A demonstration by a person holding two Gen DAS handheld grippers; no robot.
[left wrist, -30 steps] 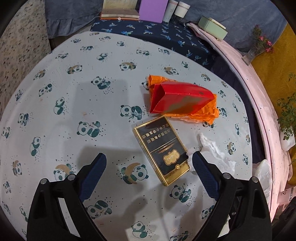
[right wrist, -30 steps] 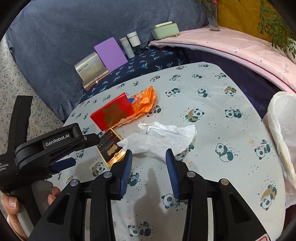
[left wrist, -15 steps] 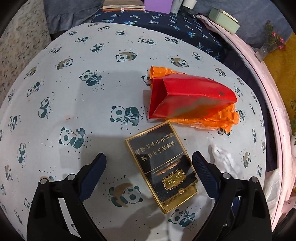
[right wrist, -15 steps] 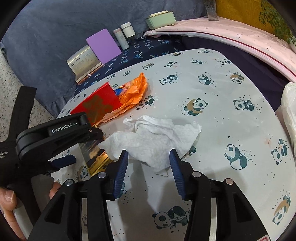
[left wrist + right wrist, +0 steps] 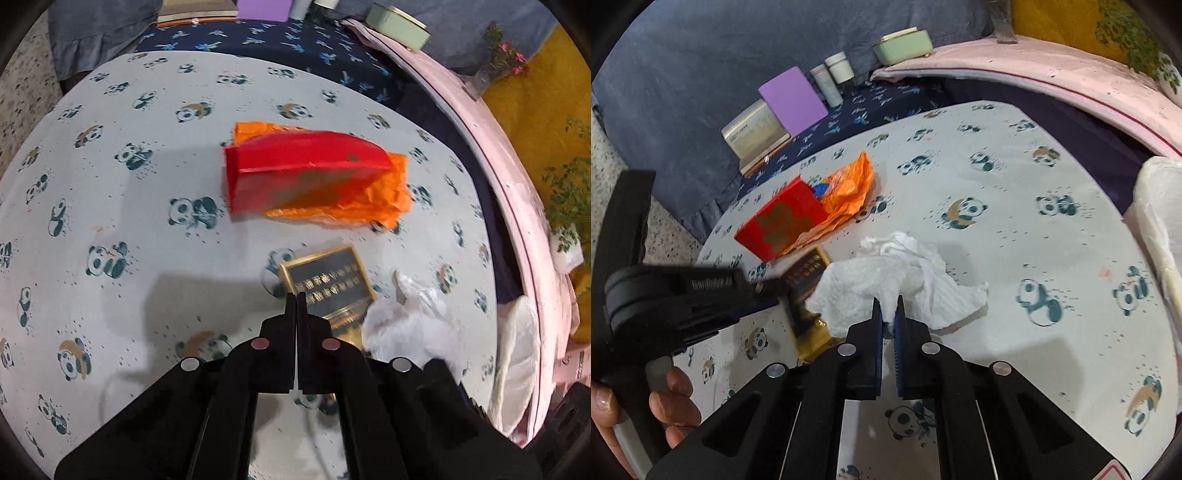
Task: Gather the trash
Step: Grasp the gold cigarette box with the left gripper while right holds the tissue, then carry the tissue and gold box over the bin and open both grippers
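A black and gold cigarette box [image 5: 327, 282] lies on the panda tablecloth; its left edge meets my left gripper [image 5: 296, 295], whose jaws are closed together. Whether they pinch the box I cannot tell. It also shows in the right wrist view [image 5: 809, 275]. A crumpled white tissue [image 5: 897, 280] lies beside the box; my right gripper [image 5: 887, 308] is shut on its near edge. The tissue shows in the left wrist view [image 5: 410, 321]. A red box [image 5: 303, 170] rests on an orange wrapper [image 5: 376, 201] farther back.
A white plastic bag [image 5: 1160, 229] hangs at the table's right edge. Behind the table on a dark blue cloth stand a purple box [image 5: 792, 99], a book [image 5: 753, 134], two small jars [image 5: 834, 75] and a green tin [image 5: 905, 44]. A pink ledge [image 5: 509, 177] curves along the right.
Both grippers have closed: the left from wide open around the cigarette box to jaws together at its left edge, the right onto the tissue. The left view has pulled back a little.
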